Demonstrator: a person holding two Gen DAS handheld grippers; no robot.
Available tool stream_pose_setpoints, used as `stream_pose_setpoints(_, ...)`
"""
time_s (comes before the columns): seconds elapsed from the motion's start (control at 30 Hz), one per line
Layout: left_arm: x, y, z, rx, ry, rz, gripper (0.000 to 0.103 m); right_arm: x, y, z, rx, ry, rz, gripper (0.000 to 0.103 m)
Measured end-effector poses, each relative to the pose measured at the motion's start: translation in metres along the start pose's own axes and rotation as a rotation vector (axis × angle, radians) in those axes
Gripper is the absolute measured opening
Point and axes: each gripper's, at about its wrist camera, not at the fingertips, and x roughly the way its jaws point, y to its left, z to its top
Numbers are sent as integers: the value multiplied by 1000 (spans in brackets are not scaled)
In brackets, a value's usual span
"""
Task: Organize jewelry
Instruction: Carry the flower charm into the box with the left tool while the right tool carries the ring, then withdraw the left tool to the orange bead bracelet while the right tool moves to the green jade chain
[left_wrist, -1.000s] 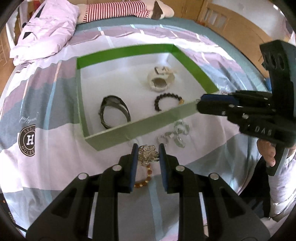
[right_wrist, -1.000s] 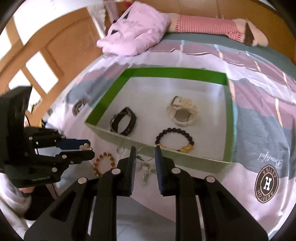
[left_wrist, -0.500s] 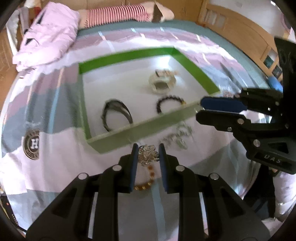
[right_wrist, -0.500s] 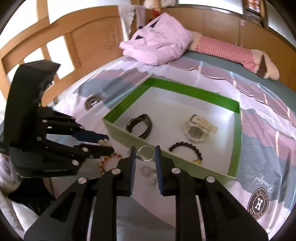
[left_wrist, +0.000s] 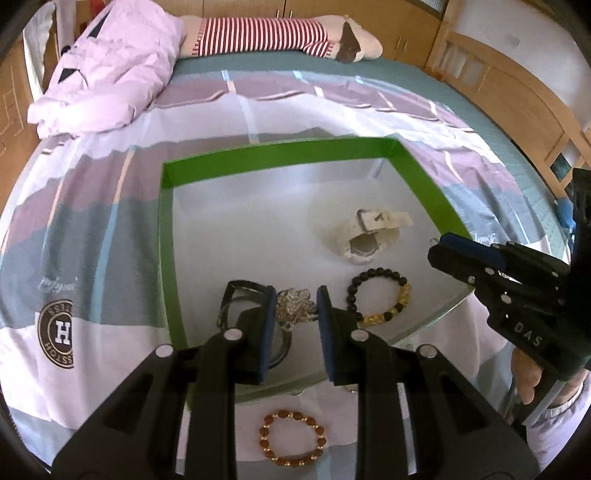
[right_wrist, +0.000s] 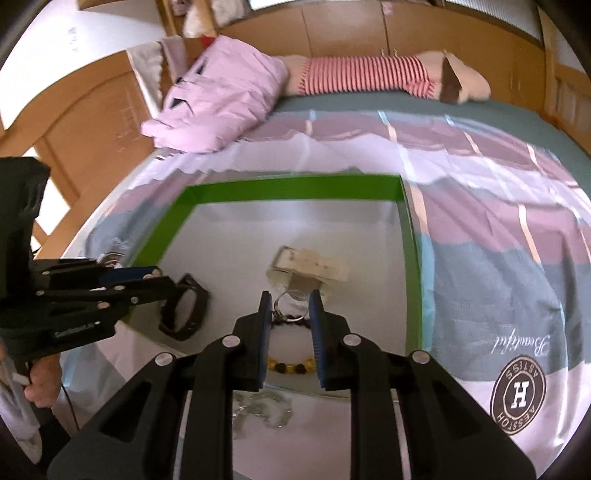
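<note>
The bedsheet (left_wrist: 92, 236) bears a round brown crest with a white "H" ringed by letters, and a cursive word that looks like "Beautiful", seen upside down in the right wrist view; the right tongs (right_wrist: 289, 314) body, seen in the left view, carries the raised letters "DAS". The sheet covers a bed in bands of purple, grey, white and teal, with a crumpled lilac quilt (left_wrist: 107, 70) and a red-and-white striped pillow (left_wrist: 266, 35) at the far end, and wooden cabinets and bed frame around. On the sheet sits a shallow green-walled box with a white floor (left_wrist: 168, 236); inside lie a cream strap watch (left_wrist: 365, 232), a black and gold bead bracelet (left_wrist: 380, 295) and a black strap watch (right_wrist: 183, 310). The left tongs (left_wrist: 294, 310) are clenched on a sparkly silver flower brooch (left_wrist: 295, 308) above the box's near part; the right tongs grasp a thin silver ring (right_wrist: 290, 310) over the box; a brown bead bracelet (left_wrist: 293, 439) lies on the sheet near the box.
</note>
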Motion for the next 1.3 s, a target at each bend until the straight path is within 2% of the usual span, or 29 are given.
stream_pose_setpoints(0.03, 0, 0, -1, -1, 6, 2, 39, 0, -2, 0, 15, 3, 1, 41)
stream_pose_setpoints(0.07, 0, 1, -1, -3, 4, -1, 42, -2, -3, -1, 25, -1, 4, 44)
stream_pose_setpoints(0.23, -14, 4, 0, -27, -25, -36, 44, -28, 1, -1, 26, -45, 63, 45)
stream_pose_setpoints(0.33, -29, 4, -8, -14, -15, -64, 48, -42, 8, -6, 3, -18, 135, 45)
stream_pose_setpoints(0.37, -33, 4, -11, -3, -12, -67, 51, -46, 12, -10, -19, 6, 172, 45)
stream_pose_setpoints(0.4, -40, 1, -19, 26, -2, -57, 57, -48, 20, -16, -59, 46, 208, 48)
stream_pose_setpoints(0.43, -43, -2, -25, 58, 13, -33, 61, -47, 28, -19, -98, 74, 215, 51)
stream_pose_setpoints(0.5, -46, -10, -39, 118, 29, 19, 62, -41, 50, -31, -228, 113, 174, 52)
stream_pose_setpoints(0.57, -38, -11, -54, 122, 66, 21, 64, -24, 70, -45, -335, 152, 96, 52)
stream_pose_setpoints(0.77, 3, -6, -78, 111, 224, 126, 65, 26, 71, -68, -302, 334, 20, 52)
stream_pose_setpoints(0.87, 5, -8, -81, 117, 235, 131, 65, 31, 71, -73, -327, 390, -10, 51)
stream_pose_setpoints(0.93, 4, -10, -82, 122, 227, 127, 69, 34, 69, -82, -333, 519, 49, 51)
stream_pose_setpoints(0.97, 2, -11, -82, 126, 221, 125, 69, 33, 70, -85, -353, 539, 43, 51)
stream_pose_setpoints(1.07, 0, -13, -82, 132, 219, 125, 69, 23, 73, -85, -403, 525, 23, 51)
stream_pose_setpoints(1.2, 3, -13, -83, 136, 228, 136, 70, 11, 61, -67, -329, 427, 21, 51)
stream_pose_setpoints(1.3, 5, -14, -84, 135, 234, 141, 73, 14, 53, -60, -263, 365, -15, 51)
